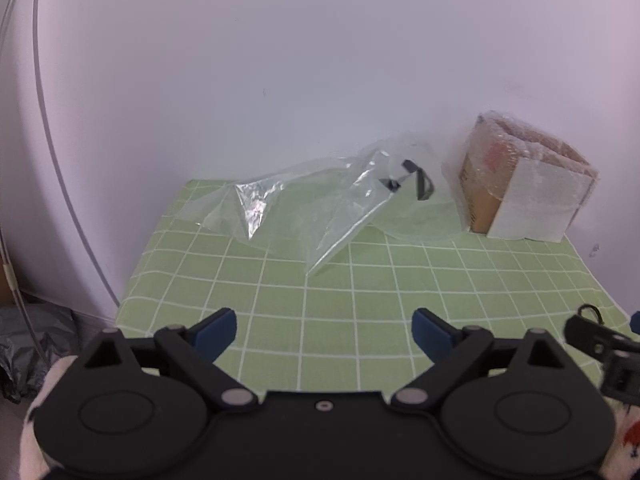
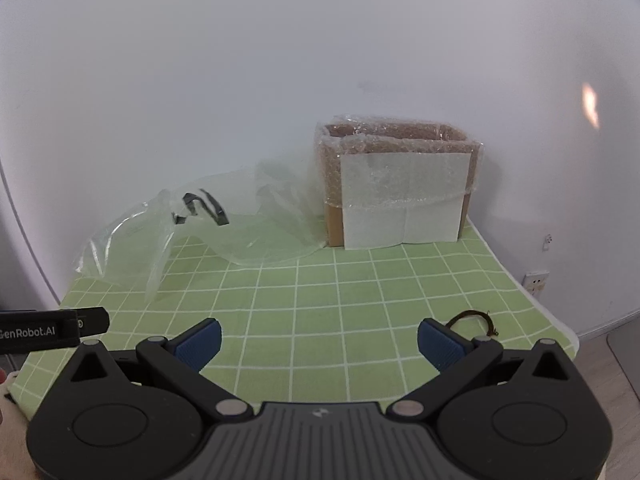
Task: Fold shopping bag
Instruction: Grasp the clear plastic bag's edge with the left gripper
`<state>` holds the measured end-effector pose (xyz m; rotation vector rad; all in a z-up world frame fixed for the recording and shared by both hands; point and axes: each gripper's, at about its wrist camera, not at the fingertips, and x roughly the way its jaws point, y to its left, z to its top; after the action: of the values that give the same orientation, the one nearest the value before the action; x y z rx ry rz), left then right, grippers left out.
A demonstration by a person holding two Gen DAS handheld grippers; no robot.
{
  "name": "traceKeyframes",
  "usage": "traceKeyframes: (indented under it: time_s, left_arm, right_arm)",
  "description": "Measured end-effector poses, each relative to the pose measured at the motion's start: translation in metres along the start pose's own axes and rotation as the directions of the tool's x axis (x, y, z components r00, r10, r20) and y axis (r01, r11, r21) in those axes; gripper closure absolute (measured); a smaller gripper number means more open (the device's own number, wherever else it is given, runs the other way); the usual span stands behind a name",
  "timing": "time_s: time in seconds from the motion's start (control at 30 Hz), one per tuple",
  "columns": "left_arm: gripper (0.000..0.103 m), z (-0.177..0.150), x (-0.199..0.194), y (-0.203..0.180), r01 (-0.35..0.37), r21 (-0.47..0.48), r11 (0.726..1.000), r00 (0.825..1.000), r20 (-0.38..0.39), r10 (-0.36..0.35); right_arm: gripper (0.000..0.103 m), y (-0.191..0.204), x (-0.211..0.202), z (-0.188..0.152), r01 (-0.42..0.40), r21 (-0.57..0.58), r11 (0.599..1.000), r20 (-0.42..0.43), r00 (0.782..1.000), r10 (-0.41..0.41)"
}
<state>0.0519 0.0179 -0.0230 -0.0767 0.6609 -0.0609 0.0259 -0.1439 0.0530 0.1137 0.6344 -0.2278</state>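
Both the left gripper [image 1: 324, 334] and right gripper [image 2: 319, 344] gape wide with nothing between them, low in frame, the crumpled clear plastic shopping bag [image 1: 312, 204] lying mid-frame on the green checked tablecloth [image 1: 360, 292].

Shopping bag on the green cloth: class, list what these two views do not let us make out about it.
- Shopping bag, left wrist view: clear film, so its outline and layers blur into the cloth.
- Its black handles, right wrist view: too small to trace.
- Its far edge: hidden by the wrapped box.
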Motion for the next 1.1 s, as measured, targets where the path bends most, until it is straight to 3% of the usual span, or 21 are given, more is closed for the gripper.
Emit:
traceKeyframes:
  time_s: [0.17, 0.27, 0.4, 0.57, 0.67, 0.77, 0.93, 1.1]
  left_arm:
    - [0.019, 0.011, 0.029, 0.02, -0.018, -0.029, 0.999, 1.0, -0.006, 0.018]
    - [0.025, 0.015, 0.05, 0.038, 0.017, -0.109, 0.994, 1.0, -0.021, -0.019]
    - [0.027, 0.017, 0.079, 0.066, 0.113, -0.275, 0.955, 0.993, -0.003, -0.118]
    - [0.03, 0.019, 0.094, 0.081, 0.156, -0.319, 0.935, 0.988, 0.063, -0.144]
    - [0.03, 0.02, 0.103, 0.092, 0.205, -0.374, 0.904, 0.978, 0.103, -0.179]
    - [0.031, 0.021, 0.109, 0.096, 0.202, -0.388, 0.899, 0.979, 0.109, -0.174]
    - [0.051, 0.021, 0.118, 0.099, 0.236, -0.37, 0.898, 0.972, 0.112, -0.208]
    - [0.059, 0.025, 0.117, 0.093, 0.289, -0.342, 0.894, 0.956, 0.145, -0.254]
  right_arm:
    - [0.0, -0.003, 0.023, 0.005, -0.02, -0.005, 1.0, -0.012, 1.0, 0.02]
    - [0.0, -0.004, 0.037, 0.009, -0.041, 0.002, 0.999, -0.017, 0.999, 0.041]
    - [0.0, -0.003, 0.053, 0.01, -0.072, -0.005, 0.997, -0.041, 0.997, 0.072]
    - [0.0, -0.001, 0.063, 0.005, -0.088, -0.01, 0.996, -0.073, 0.994, 0.087]
    - [0.0, -0.001, 0.067, 0.002, -0.09, -0.011, 0.996, -0.092, 0.992, 0.089]
    - [0.0, 0.0, 0.071, 0.0, -0.093, -0.007, 0.996, -0.107, 0.99, 0.092]
    - [0.0, 0.001, 0.071, -0.002, -0.092, -0.018, 0.996, -0.112, 0.99, 0.09]
    - [0.0, -0.001, 0.071, -0.003, -0.091, -0.015, 0.996, -0.121, 0.989, 0.089]
